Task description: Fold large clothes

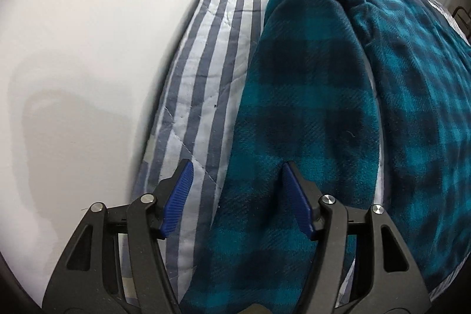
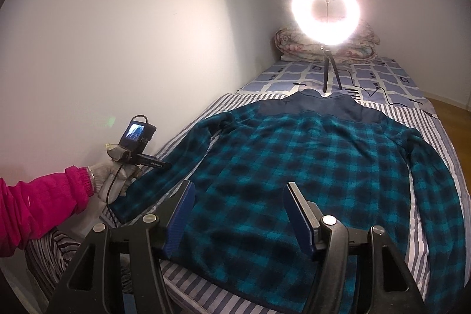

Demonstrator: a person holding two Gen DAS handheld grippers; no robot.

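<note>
A teal and black plaid fleece jacket point(image 2: 309, 161) with a navy yoke lies flat on the striped bedspread point(image 2: 435, 125), both sleeves spread out. In the right wrist view my right gripper point(image 2: 240, 184) is open and hovers over the jacket's lower body, with nothing between its pads. A gloved hand in a pink sleeve point(image 2: 44, 205) holds my left gripper point(image 2: 164, 165) at the left sleeve's cuff. In the left wrist view my left gripper point(image 1: 237, 164) is open and straddles the sleeve's point(image 1: 294, 96) edge. Its right pad touches the fleece and its left pad is over bare bedding.
A white wall point(image 1: 88, 49) runs close along the bed's left side. A lit ring light point(image 2: 326, 11) on a small tripod stands beyond the collar, with cables point(image 2: 382, 99) trailing right. A folded quilt point(image 2: 288, 46) lies at the bed's far end. Wooden floor point(image 2: 450, 114) shows at right.
</note>
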